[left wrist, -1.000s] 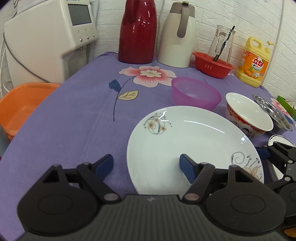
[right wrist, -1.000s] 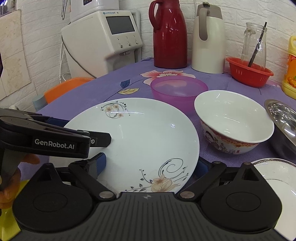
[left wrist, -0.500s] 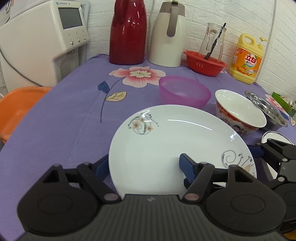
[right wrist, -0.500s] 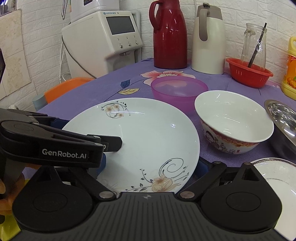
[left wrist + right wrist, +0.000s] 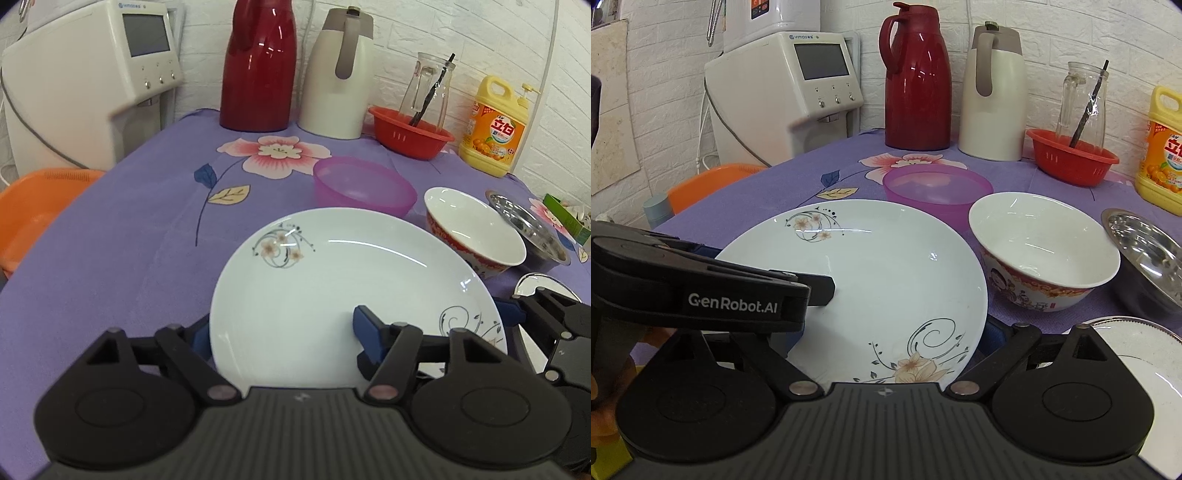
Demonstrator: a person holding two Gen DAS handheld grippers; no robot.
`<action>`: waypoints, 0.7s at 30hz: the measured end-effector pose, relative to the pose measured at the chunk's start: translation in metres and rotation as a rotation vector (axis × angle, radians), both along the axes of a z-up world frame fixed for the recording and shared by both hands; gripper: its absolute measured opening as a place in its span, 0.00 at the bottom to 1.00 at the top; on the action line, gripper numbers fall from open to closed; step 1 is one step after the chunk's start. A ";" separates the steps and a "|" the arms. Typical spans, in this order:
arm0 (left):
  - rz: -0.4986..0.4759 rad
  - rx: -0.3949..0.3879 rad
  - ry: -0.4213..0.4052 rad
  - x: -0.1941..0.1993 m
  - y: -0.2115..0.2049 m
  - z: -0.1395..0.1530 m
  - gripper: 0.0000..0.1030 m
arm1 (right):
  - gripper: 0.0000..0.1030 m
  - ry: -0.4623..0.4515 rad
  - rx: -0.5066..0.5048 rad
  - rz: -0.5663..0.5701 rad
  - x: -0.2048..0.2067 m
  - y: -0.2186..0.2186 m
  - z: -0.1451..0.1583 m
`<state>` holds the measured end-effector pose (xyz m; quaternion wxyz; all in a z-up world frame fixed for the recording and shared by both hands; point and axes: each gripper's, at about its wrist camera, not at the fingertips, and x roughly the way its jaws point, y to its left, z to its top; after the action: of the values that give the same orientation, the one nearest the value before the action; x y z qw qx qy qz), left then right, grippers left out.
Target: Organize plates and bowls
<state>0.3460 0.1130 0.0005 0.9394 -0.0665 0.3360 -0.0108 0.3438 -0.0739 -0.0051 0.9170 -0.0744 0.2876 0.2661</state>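
Observation:
A large white plate with flower prints point(image 5: 343, 280) point(image 5: 886, 280) is held up off the purple tablecloth, tilted. My left gripper point(image 5: 280, 332) straddles its near left rim, one finger point(image 5: 365, 325) on top and the other under the edge. My right gripper point(image 5: 886, 343) spans the plate's near right rim; its fingers are mostly hidden beneath. Behind the plate stand a pink plastic bowl point(image 5: 364, 184) point(image 5: 938, 188), a white bowl with a red pattern point(image 5: 474, 230) point(image 5: 1041, 251) and a steel bowl point(image 5: 532, 230) point(image 5: 1145, 258). A smaller white plate point(image 5: 1145, 354) lies at the right.
At the back stand a red thermos point(image 5: 258, 66), a cream thermos point(image 5: 338, 74), a red basket point(image 5: 410, 136) with a glass jar, and a yellow detergent bottle point(image 5: 495, 125). A white water dispenser point(image 5: 88, 81) and an orange chair point(image 5: 33, 206) are on the left.
The left gripper has slid right along the plate so both fingers straddle its rim. The plate has risen and tilted a little. The right gripper stays under the plate.

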 end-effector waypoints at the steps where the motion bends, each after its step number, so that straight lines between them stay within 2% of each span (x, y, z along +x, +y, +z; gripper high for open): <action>1: 0.001 0.002 0.002 0.000 -0.001 0.001 0.64 | 1.00 0.004 0.004 0.000 0.001 -0.001 0.001; 12: 0.002 -0.001 -0.055 -0.019 -0.005 0.034 0.63 | 1.00 -0.035 0.038 -0.005 -0.013 -0.007 0.027; 15: -0.005 0.020 -0.075 -0.043 -0.007 0.046 0.64 | 1.00 -0.050 0.061 0.007 -0.035 -0.009 0.037; 21: 0.005 -0.024 -0.057 -0.101 -0.006 0.042 0.64 | 1.00 -0.043 0.070 0.024 -0.095 -0.016 0.039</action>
<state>0.2445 0.1068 0.0424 0.9477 -0.0786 0.3089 -0.0142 0.2487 -0.0901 0.0340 0.9217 -0.0515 0.2574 0.2855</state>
